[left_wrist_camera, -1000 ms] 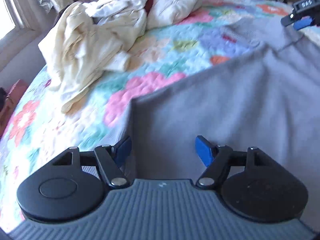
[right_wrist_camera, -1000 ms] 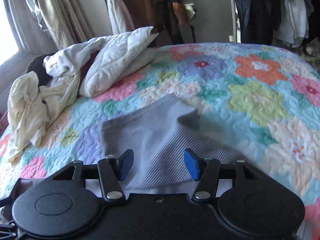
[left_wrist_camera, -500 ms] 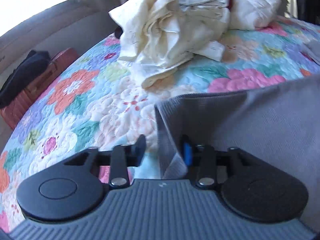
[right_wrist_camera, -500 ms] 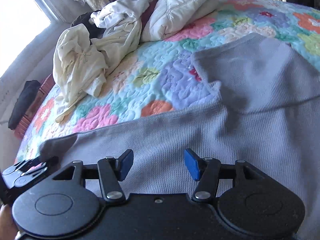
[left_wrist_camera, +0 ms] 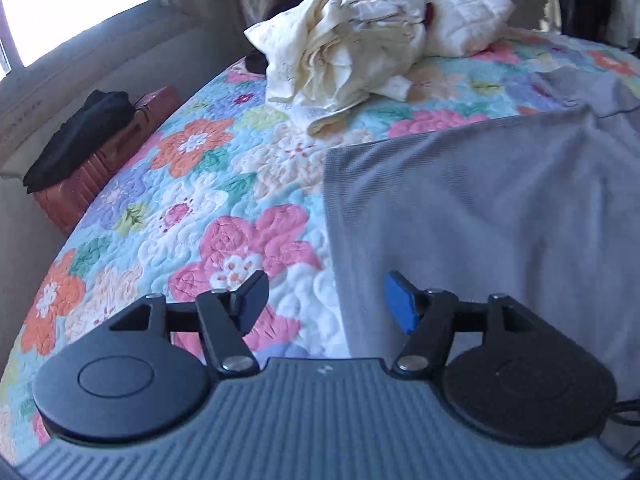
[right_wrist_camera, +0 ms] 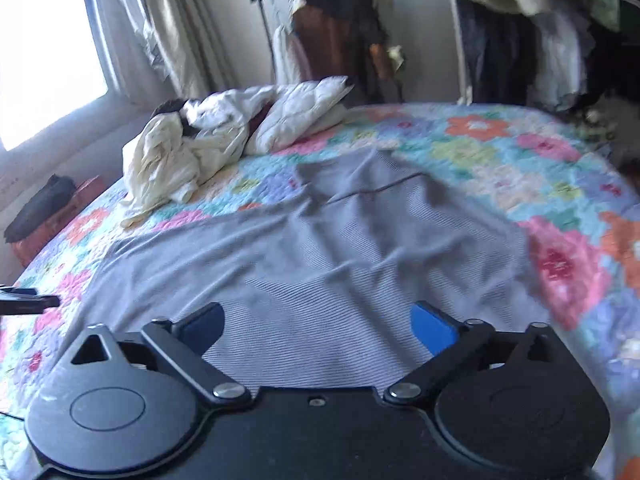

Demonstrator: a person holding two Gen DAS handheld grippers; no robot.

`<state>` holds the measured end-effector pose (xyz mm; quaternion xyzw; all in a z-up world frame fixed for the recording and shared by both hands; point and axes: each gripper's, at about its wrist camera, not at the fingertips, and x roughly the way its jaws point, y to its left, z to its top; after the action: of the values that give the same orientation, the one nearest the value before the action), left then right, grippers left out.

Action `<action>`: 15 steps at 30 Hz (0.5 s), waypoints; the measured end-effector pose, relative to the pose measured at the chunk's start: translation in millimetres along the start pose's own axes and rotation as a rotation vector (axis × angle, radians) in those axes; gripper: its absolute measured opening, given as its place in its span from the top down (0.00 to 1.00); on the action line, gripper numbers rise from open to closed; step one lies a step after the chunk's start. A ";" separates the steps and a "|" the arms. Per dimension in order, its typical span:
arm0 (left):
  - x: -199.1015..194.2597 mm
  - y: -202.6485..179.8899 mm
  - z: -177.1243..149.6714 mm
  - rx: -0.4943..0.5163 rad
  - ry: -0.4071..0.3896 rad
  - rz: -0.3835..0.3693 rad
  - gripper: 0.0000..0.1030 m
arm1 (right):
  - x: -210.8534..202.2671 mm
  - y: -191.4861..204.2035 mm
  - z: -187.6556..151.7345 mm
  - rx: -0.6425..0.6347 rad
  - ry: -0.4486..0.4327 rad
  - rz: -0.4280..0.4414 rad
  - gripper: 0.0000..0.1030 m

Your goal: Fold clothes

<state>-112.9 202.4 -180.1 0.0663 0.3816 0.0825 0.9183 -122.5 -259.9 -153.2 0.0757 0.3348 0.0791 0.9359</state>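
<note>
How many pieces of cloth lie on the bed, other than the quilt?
3 clearly: grey garment spread flat near the camera, cream garment crumpled near the window, white quilted piece beside it. The heap may hide more.

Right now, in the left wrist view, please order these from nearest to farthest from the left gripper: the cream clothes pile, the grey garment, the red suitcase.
From the left gripper:
1. Grey garment, its edge between the open fingers, spreading right.
2. Red suitcase, left, beside the bed.
3. Cream clothes pile, far end of the quilt.
</note>
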 end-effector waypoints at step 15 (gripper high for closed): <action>-160.4 10.9 -48.2 -0.035 0.054 -0.079 0.22 | -115.1 -62.3 -56.4 -0.062 0.331 -0.057 0.05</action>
<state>-259.8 183.4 -101.3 0.0326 0.4070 0.0545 0.9112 -240.3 -338.6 -137.6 0.0232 0.4838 0.0743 0.8717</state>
